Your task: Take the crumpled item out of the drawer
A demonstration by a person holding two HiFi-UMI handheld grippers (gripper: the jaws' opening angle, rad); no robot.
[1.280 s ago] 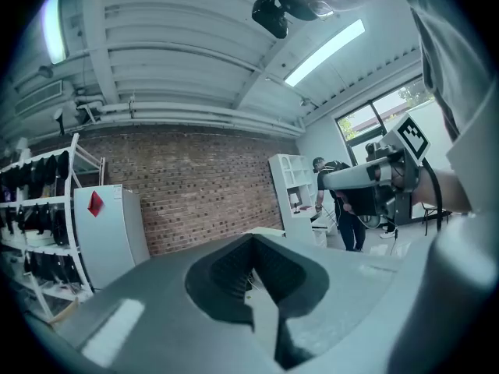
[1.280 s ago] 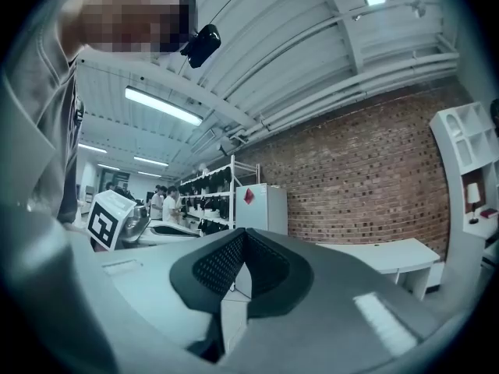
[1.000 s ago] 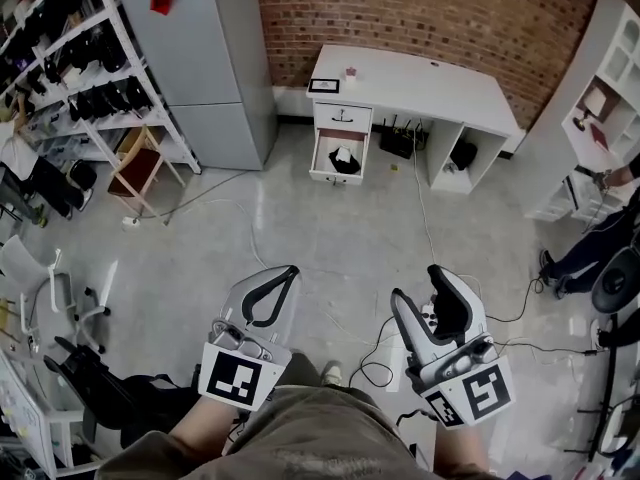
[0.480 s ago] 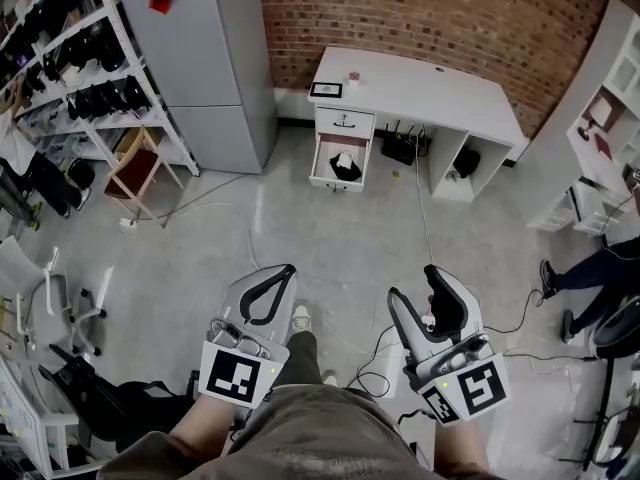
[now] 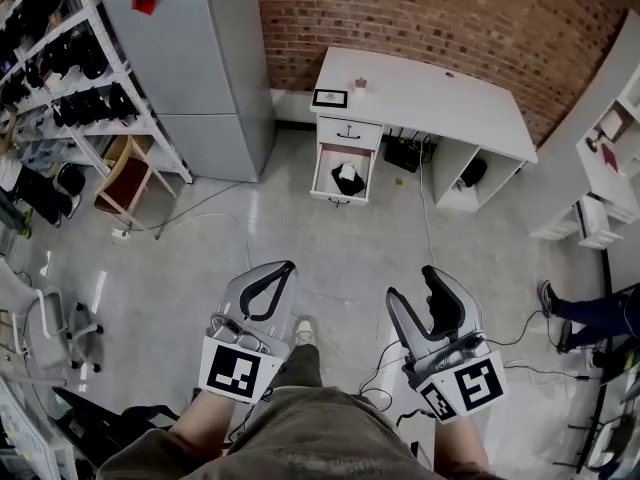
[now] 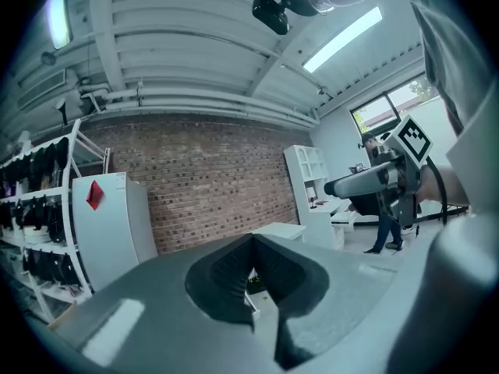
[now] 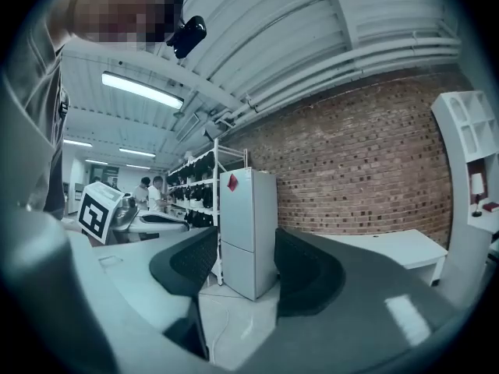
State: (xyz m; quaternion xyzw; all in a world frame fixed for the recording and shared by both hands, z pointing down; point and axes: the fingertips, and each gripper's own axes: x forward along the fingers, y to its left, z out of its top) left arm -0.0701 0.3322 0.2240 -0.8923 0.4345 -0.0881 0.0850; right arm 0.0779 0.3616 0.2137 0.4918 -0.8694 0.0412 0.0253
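Both grippers are held low in front of the person, side by side and well apart, level and pointing toward the desk (image 5: 430, 96) across the floor. The left gripper (image 5: 288, 267) has its jaws brought together at the tips, with nothing between them. The right gripper (image 5: 411, 282) has its jaws apart and empty; past them its own view shows only the fridge (image 5: 195, 63) and the brick wall (image 5: 420, 13). Neither gripper is near the drawer (image 5: 341, 175).

The crumpled item (image 5: 347, 170) is a small white wad lying inside the open drawer, the lower of two at the desk's left end, below a small frame (image 5: 329, 98) on the desktop. Something black lies in the drawer just beside it, toward the front. From this far off its material cannot be told.

Compared with a second ago, the desk and drawer look larger and closer in the head view, and the fridge and the shelves (image 5: 60, 78) at the left have slid toward the frame's edge. A shoe (image 5: 302, 330) now shows on the floor between the grippers, farther forward than before. The grippers sit in nearly the same place in the head view, with the same pose. The bystander's legs (image 5: 590, 310) at the right edge are lower in the frame.
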